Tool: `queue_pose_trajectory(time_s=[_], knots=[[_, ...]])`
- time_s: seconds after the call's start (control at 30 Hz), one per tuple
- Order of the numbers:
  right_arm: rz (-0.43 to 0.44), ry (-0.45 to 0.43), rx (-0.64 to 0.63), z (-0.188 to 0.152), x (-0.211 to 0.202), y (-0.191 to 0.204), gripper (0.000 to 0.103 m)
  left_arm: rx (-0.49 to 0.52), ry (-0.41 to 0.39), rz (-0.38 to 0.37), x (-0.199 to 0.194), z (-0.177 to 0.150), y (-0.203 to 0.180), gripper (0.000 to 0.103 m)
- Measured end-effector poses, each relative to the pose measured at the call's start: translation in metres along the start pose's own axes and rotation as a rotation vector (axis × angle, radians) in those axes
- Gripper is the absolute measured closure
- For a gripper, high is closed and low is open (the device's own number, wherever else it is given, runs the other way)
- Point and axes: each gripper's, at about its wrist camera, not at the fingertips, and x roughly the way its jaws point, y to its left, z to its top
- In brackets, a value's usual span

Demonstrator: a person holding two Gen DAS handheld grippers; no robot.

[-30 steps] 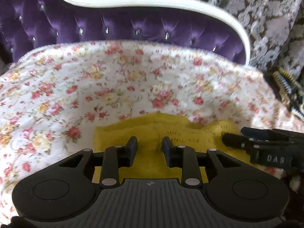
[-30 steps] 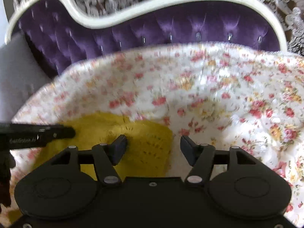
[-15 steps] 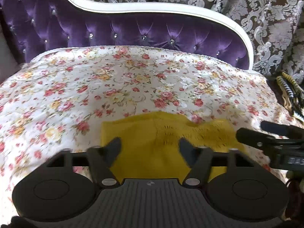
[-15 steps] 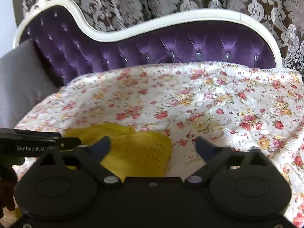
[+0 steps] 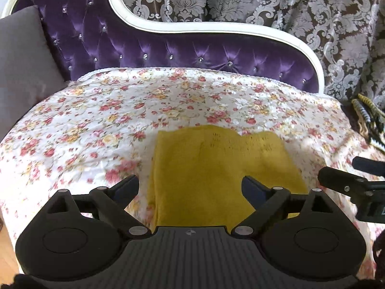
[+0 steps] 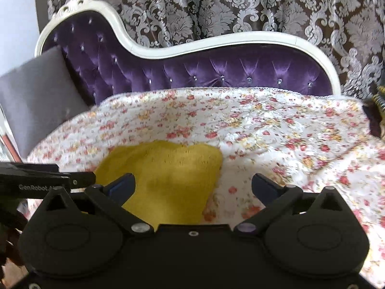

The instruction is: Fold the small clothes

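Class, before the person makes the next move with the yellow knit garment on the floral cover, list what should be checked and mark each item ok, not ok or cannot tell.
1. Left gripper free of cloth: ok; its jaws have just been opening, nothing between them.
2. Right gripper free of cloth: ok; wide open, just opened.
3. Yellow garment lying flat on the floral cover: ok.
4. Fold edges lined up: cannot tell; the near edge is hidden behind the grippers.
5. Grippers apart from each other: ok.
6. More clothes waiting: cannot tell; a striped item lies at the right edge.

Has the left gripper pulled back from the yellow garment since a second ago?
Yes. The left gripper has drawn back and up: far more of the purple sofa back shows, and its just-opened jaws stand clear of the yellow garment.
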Motion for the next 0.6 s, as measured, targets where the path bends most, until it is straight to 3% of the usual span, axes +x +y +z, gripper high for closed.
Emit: queue_pose_trajectory(time_s=[0.6], knots=[[-0.008, 0.016, 0.013, -0.043, -0.058, 0.021, 0.000, 0.016, 0.033, 0.070, -0.051, -0.050, -0.025, 0.011]])
